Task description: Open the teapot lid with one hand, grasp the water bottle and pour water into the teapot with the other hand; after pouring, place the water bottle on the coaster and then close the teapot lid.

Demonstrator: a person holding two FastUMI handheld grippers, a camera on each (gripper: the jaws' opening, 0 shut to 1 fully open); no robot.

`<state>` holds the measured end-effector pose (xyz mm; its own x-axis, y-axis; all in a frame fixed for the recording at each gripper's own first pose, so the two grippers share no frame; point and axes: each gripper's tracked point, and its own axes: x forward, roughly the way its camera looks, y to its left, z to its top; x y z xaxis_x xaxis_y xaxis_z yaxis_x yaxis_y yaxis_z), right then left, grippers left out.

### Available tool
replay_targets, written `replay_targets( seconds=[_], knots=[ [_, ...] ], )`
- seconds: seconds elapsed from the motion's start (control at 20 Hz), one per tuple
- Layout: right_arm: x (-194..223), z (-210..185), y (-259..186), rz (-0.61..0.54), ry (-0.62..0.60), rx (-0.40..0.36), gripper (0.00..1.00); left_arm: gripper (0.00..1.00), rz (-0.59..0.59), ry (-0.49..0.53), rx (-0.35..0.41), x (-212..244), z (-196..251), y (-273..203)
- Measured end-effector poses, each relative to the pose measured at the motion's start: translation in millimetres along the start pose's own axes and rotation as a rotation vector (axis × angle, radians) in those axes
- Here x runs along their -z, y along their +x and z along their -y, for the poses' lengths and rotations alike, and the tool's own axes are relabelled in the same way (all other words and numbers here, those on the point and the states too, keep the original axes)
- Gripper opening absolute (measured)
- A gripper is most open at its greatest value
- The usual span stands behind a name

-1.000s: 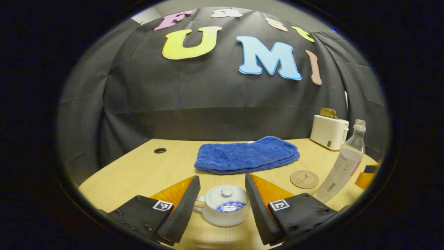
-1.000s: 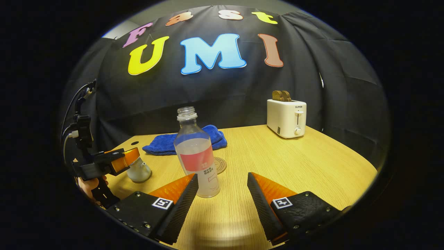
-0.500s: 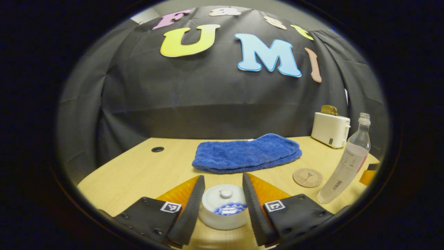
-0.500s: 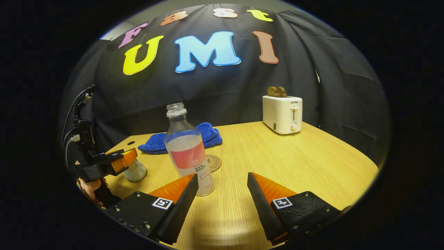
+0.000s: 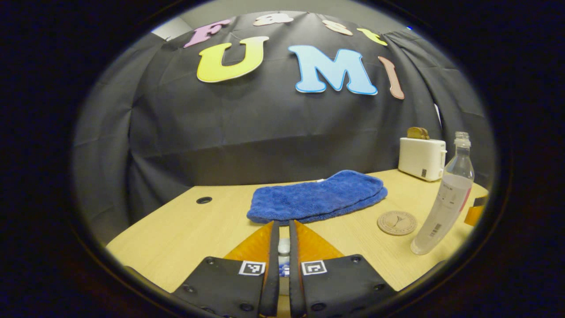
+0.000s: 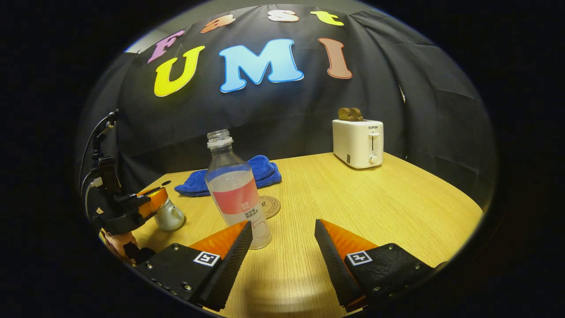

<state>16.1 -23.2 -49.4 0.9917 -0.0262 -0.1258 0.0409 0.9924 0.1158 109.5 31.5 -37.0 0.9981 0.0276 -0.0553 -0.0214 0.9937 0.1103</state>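
Left gripper [image 5: 284,265] fingers nearly closed, pinching lid knob [image 5: 284,245], probably for lift-off. Teapot [image 6: 169,215] sits left of water bottle [image 6: 236,194]. Right gripper [image 6: 282,247] wide open, empty, bottle just beside its left finger. Coaster [image 6: 270,206] directly behind bottle.

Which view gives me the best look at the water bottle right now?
The right gripper view: the water bottle stands upright and close, whole from open neck to base, just ahead of the open right gripper, by the coaster. The left gripper view shows it small, at the far right edge.
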Motion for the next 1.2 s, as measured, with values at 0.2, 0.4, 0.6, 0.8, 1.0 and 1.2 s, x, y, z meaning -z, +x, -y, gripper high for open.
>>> replay_targets(
  seconds=[0.2,0.4,0.6,0.8,1.0,1.2],
  knots=[
    [3,-10,3,-0.014,-0.013,-0.028,0.87,0.06,0.014,-0.019,-0.001,-1,-1,1],
    [-1,-23,6,-0.011,-0.049,-0.062,0.86,0.07,0.028,-0.041,0.015,-11,-3,-4],
    [-4,-33,15,-0.027,-0.081,-0.091,0.87,0.07,0.07,-0.062,0.032,-33,-5,-16],
    [-7,-42,23,-0.036,-0.113,-0.119,0.87,0.08,0.068,-0.07,0.04,-38,-13,-27],
    [-15,-54,32,-0.03,-0.153,-0.158,0.9,0.06,0.046,-0.096,0.021,-34,-34,-39],
    [-4,-55,49,-0.072,-0.187,-0.161,0.9,0.07,0.03,-0.113,-0.015,-25,-62,-51]
  ],
)
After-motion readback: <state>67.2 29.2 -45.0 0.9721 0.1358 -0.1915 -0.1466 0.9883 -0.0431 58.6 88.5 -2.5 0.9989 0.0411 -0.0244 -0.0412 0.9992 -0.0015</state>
